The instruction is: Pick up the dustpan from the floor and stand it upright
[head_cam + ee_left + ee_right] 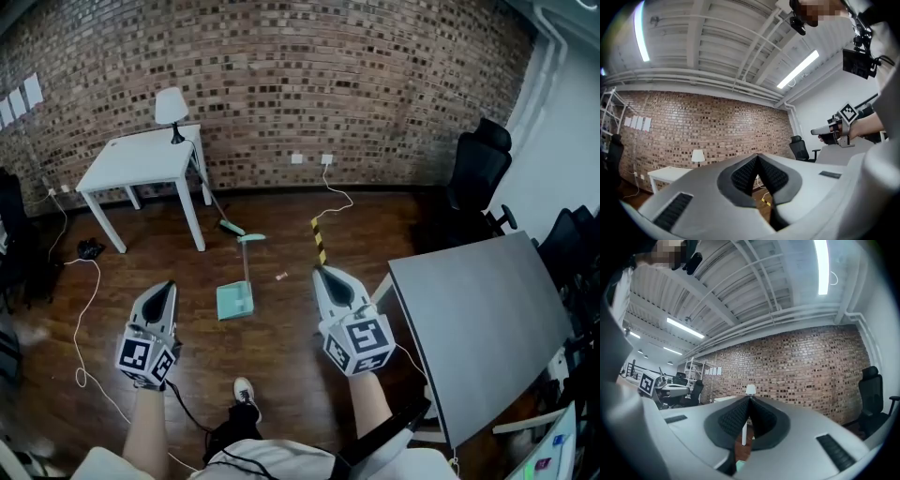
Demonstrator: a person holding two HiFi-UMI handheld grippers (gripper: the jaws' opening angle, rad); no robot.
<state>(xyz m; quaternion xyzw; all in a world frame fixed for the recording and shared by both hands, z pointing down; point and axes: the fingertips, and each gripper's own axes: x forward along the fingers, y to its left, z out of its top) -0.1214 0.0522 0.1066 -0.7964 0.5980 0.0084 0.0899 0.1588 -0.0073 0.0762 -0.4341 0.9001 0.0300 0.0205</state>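
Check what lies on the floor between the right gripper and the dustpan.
Head view: only bare wood floor and one small scrap between the right gripper and the dustpan.

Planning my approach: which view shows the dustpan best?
The head view: the teal dustpan lies whole on the floor, handle toward the brick wall. The right gripper view shows only a teal sliver below its jaws, possibly the dustpan. The left gripper view shows none of it.
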